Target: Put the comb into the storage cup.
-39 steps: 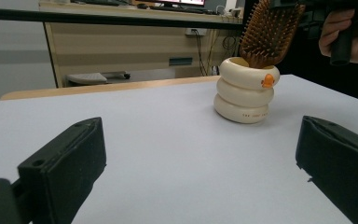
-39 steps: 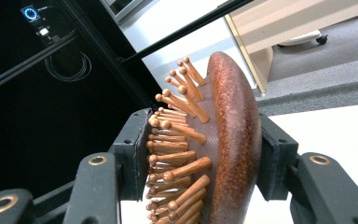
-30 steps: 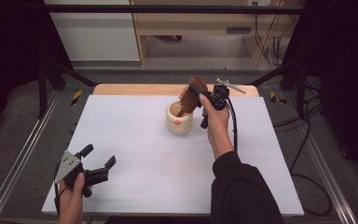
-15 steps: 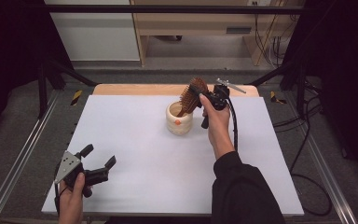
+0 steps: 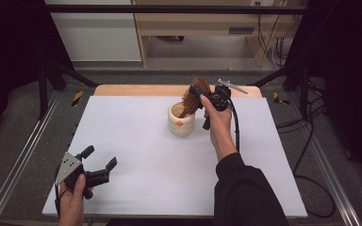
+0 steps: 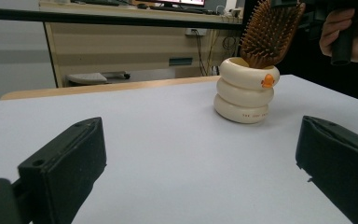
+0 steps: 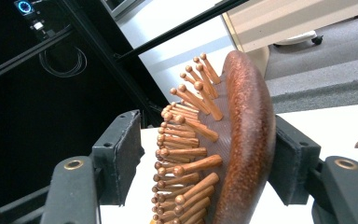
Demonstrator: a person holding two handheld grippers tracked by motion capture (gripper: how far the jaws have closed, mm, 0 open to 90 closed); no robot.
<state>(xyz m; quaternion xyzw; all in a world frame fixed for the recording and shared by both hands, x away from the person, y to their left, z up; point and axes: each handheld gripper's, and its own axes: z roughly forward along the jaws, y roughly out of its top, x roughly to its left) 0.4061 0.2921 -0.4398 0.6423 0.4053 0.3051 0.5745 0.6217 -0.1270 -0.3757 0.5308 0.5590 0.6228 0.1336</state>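
Observation:
A brown wooden paddle hairbrush (image 5: pixel 194 97) stands handle-down in a cream ringed cup (image 5: pixel 181 124) with an orange duck mark, at the far middle of the white table. My right gripper (image 5: pixel 199 94) is around the brush head, and its jaws have just been opening. In the right gripper view the brush (image 7: pixel 244 140) leans between the jaws. The left pad (image 7: pixel 121 154) stands clear of the bristles and the right pad sits by the brush's back. My left gripper (image 5: pixel 100 157) rests open near the front left corner, facing the cup (image 6: pixel 244 91) and brush (image 6: pixel 270 32).
The white table top (image 5: pixel 136 141) has a wooden strip (image 5: pixel 136 89) along its far edge. Metal rails run down both sides, and black frame legs stand behind. Cables lie on the floor at the right.

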